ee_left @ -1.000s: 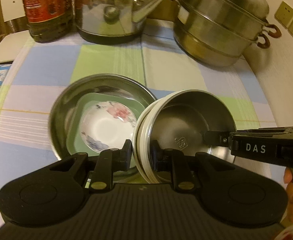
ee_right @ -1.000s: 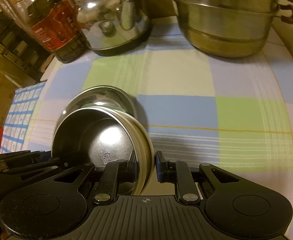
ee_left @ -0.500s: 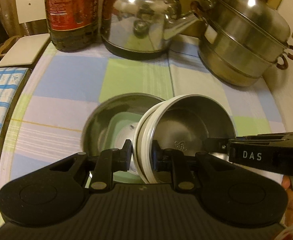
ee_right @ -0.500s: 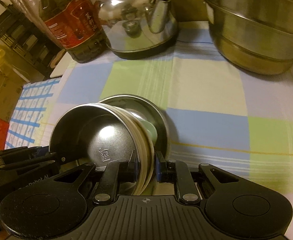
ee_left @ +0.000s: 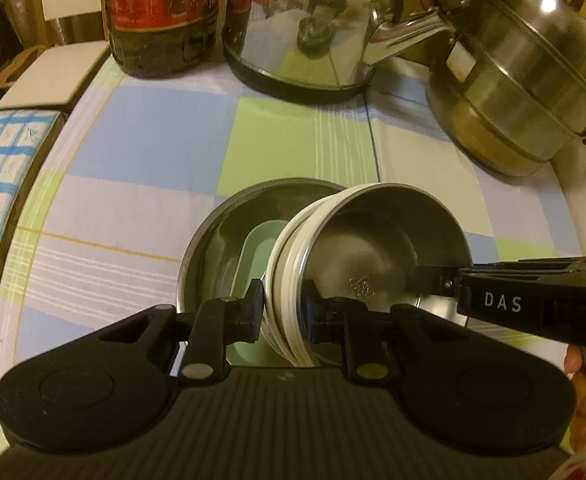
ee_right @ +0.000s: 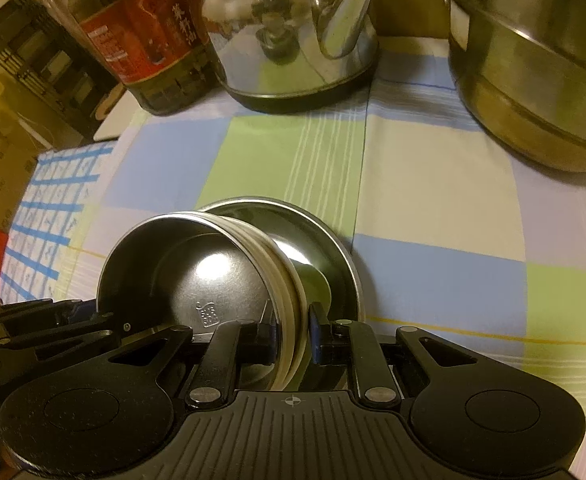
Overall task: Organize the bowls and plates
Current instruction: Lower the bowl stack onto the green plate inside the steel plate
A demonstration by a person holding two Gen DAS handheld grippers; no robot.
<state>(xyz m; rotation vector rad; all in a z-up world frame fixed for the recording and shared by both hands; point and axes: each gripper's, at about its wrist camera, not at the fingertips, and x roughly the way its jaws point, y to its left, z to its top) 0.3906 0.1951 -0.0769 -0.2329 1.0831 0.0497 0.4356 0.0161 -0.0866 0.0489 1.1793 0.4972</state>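
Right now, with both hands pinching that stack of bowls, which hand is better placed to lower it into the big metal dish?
Neither alone, though left if pressed. The left gripper and right gripper clamp opposite rims of the bowl stack; the left sits on the side nearest the metal dish.

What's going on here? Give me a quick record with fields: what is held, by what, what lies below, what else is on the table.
held: steel bowl with a white outer wall, tilted
left hand-held gripper: shut on the steel bowl's rim
right hand-held gripper: shut on the opposite rim
below: steel pan holding a green dish, partly hidden by the bowl
table cover: checked cloth
at the back: oil bottle, kettle, steamer pot
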